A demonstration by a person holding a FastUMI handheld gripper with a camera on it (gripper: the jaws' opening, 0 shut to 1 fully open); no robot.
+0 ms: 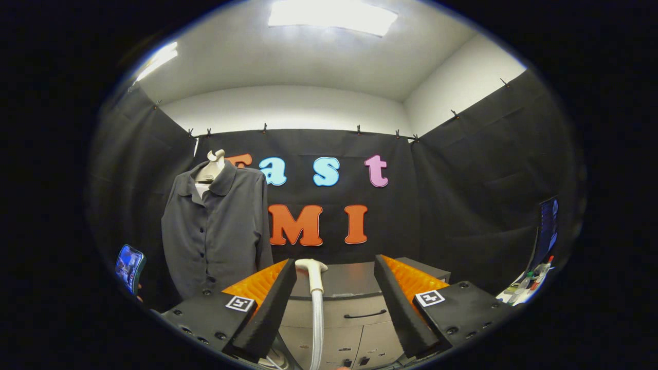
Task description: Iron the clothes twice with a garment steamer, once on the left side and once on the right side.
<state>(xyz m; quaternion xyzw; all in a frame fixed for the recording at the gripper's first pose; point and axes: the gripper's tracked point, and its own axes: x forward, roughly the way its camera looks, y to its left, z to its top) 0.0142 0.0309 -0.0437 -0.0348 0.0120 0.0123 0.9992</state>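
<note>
Both jaws of the gripper [334, 303] open, flanking steamer head [311, 268].

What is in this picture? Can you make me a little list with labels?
gripper: gripper open, fingers spread wide, touching nothing
steamer: white steamer head stands upright between the fingers, its hose hanging down
clothes: grey buttoned shirt hangs on a white mannequin, beyond the left finger
furniture: grey cabinet with a dark handle, ahead of the fingers
phone: a phone held up beside the shirt
task so far: steamer not yet picked up
</note>
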